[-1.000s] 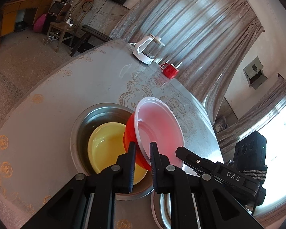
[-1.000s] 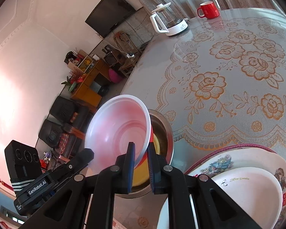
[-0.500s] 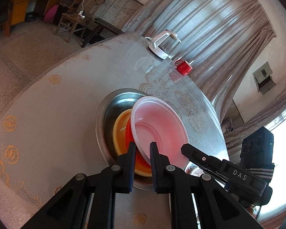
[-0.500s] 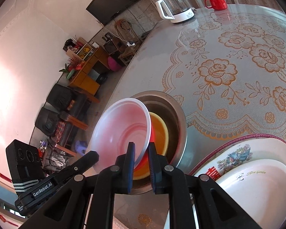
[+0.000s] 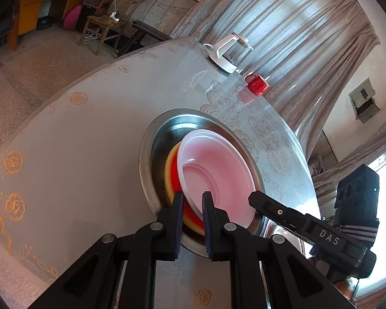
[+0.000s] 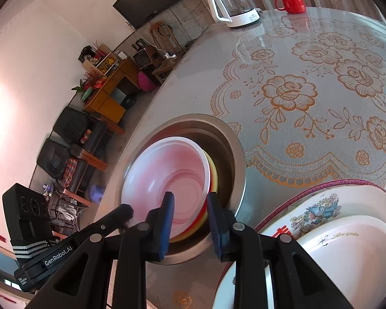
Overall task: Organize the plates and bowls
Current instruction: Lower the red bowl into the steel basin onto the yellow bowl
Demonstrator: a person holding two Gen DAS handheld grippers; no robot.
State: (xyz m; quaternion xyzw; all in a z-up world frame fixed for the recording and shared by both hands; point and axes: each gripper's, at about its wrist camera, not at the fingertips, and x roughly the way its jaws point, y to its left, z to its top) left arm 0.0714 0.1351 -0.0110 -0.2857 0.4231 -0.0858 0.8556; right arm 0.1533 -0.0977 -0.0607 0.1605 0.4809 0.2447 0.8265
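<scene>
A white bowl (image 5: 213, 175) nested in a red bowl (image 5: 175, 180) rests on a yellow bowl (image 5: 168, 172) inside a steel basin (image 5: 146, 154). My left gripper (image 5: 193, 200) is shut on the near rims of the white and red bowls. From the right, my right gripper (image 6: 190, 200) straddles the same stack's rim. Its jaws are opening, and the pads stand apart from the white bowl (image 6: 172, 175). In the right wrist view the yellow bowl (image 6: 213, 170) and basin (image 6: 234, 159) show behind the stack. The left gripper (image 6: 126, 209) comes in from the lower left.
A patterned plate (image 6: 321, 206) with a white plate (image 6: 347, 244) on it lies right of the basin. A white kettle (image 5: 229, 51) and a red mug (image 5: 256, 85) stand at the table's far edge. Beyond the left edge are a chair and cabinets.
The white and red bowls came down from a tilt above the basin and now sit on the yellow bowl. The right gripper's jaws have parted; the left stays shut.
</scene>
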